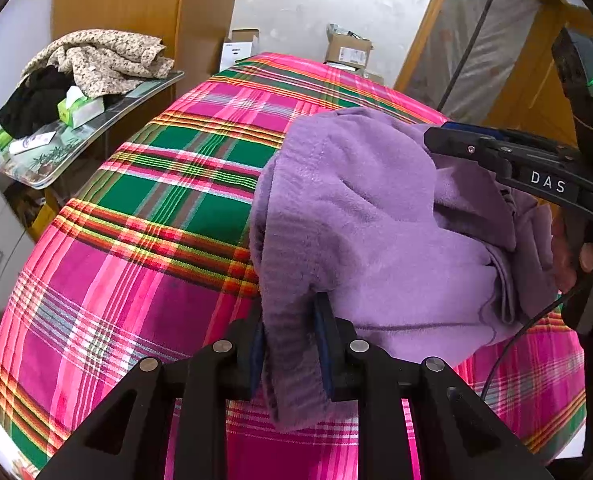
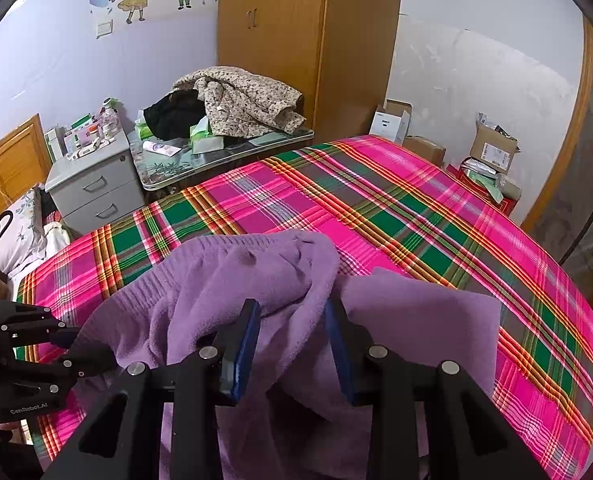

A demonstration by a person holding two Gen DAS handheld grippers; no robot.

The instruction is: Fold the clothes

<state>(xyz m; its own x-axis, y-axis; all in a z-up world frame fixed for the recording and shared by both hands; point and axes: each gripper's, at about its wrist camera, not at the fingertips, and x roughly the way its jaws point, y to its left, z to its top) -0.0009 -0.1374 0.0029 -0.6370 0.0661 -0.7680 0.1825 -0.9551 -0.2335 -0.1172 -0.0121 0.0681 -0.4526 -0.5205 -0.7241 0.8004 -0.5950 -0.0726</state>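
The purple fleece garment (image 1: 376,232) is bunched up and held a little above the bright plaid bedspread (image 1: 144,208), right in front of both sets of tongs. The left gripper (image 1: 292,344) has its blue pads squeezed tight on a ribbed edge of the fleece, and a bit of that edge hangs down below the pads. The right gripper (image 2: 296,344) has its pads wider apart, with a thick wad of the same fleece filling the space between them, so it looks like it is holding on too. I think the two grips are there to lift and stretch the garment so it can be laid flat for a fold. A flat part of it (image 2: 424,312) already lies on the bed, just right of the right tongs. Far past both tongs, more clothes (image 2: 236,100) are piled on a side table (image 2: 256,148), near a wooden wardrobe (image 2: 288,40).
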